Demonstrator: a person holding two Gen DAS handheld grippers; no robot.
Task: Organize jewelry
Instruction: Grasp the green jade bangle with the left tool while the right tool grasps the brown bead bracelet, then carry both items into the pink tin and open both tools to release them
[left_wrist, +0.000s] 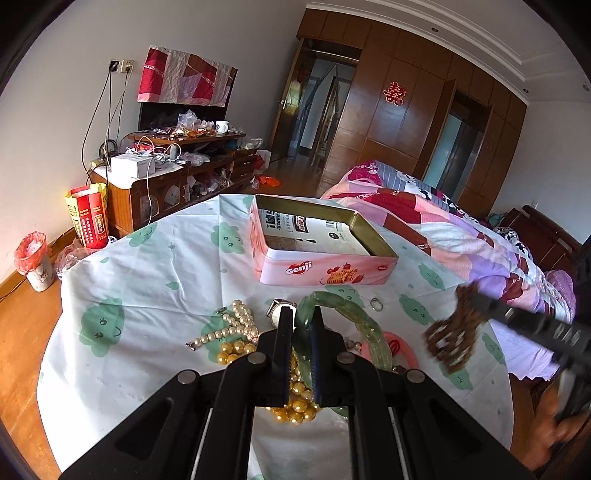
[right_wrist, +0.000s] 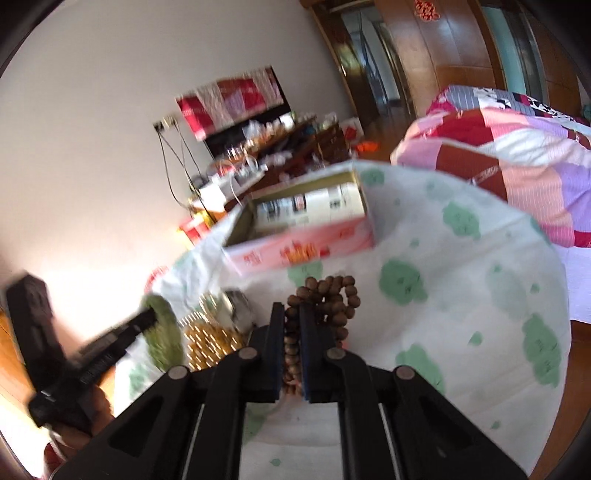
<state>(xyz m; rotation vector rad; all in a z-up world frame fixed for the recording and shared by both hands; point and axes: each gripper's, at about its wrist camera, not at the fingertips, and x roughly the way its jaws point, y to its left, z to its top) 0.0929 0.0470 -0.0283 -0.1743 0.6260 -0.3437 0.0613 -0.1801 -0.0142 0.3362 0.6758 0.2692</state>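
Note:
My left gripper (left_wrist: 301, 314) is shut on a green bangle (left_wrist: 351, 310), which arches up from a jewelry pile on the round table. In the pile lie a white pearl necklace (left_wrist: 236, 325), gold beads (left_wrist: 295, 406), a watch (left_wrist: 277, 310) and a small ring (left_wrist: 375, 303). My right gripper (right_wrist: 291, 310) is shut on a brown wooden bead bracelet (right_wrist: 332, 295), held above the cloth; from the left wrist those beads (left_wrist: 450, 339) hang blurred at the right. An open pink tin (left_wrist: 325, 275) stands behind the pile, with a printed box inside. In the right wrist view the tin (right_wrist: 295, 251) lies straight ahead.
The table wears a white cloth with green cloud prints (left_wrist: 147, 295). A bed with a patchwork quilt (left_wrist: 461, 229) borders the table's right side. A cluttered wooden cabinet (left_wrist: 177, 177), a red bag (left_wrist: 88, 218) and a small bin (left_wrist: 35, 262) stand at the left wall.

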